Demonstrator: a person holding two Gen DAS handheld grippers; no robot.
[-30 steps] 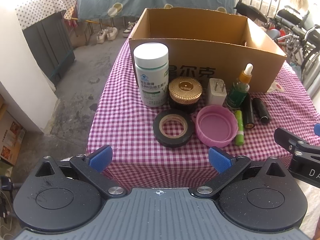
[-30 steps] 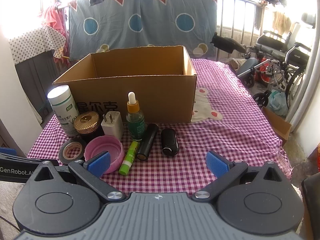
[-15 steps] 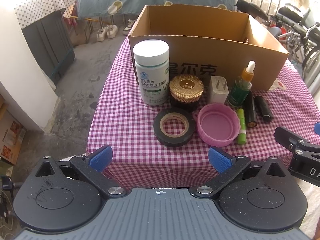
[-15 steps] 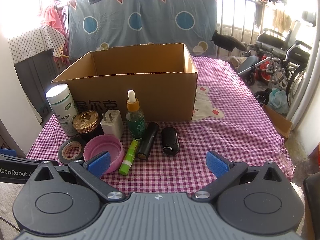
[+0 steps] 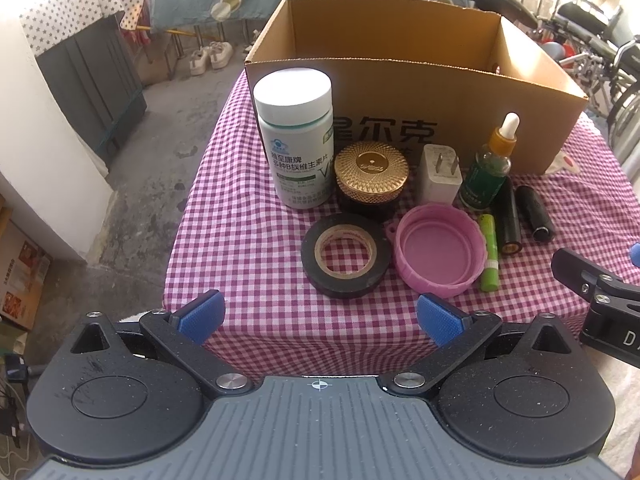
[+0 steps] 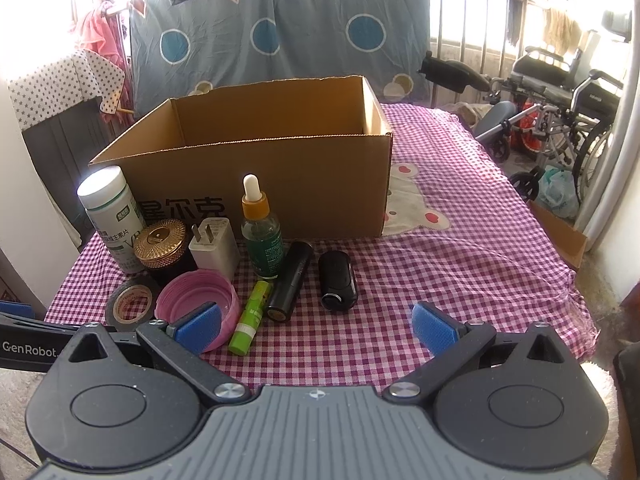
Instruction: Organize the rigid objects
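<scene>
An open cardboard box (image 5: 400,92) stands on the checked table; it also shows in the right wrist view (image 6: 280,168). In front of it stand a white pill bottle (image 5: 296,140), a gold-lidded jar (image 5: 371,180), a white plug (image 5: 440,174) and a green dropper bottle (image 5: 490,168). Nearer lie a black tape roll (image 5: 346,256), a pink lid (image 5: 438,250), a green tube (image 5: 489,258) and two black cylinders (image 5: 510,218) (image 5: 534,214). My left gripper (image 5: 320,316) is open and empty at the table's front edge. My right gripper (image 6: 316,322) is open and empty, just short of the black cylinders (image 6: 290,280) (image 6: 338,280).
The table's left edge drops to a concrete floor (image 5: 132,200). A wheelchair (image 6: 560,112) and a cardboard piece (image 6: 560,236) stand to the right of the table. A blue patterned sheet (image 6: 280,32) hangs behind the box.
Both grippers have moved forward toward the objects, which now look larger and nearer. Both stay open. Nothing on the table has moved.
</scene>
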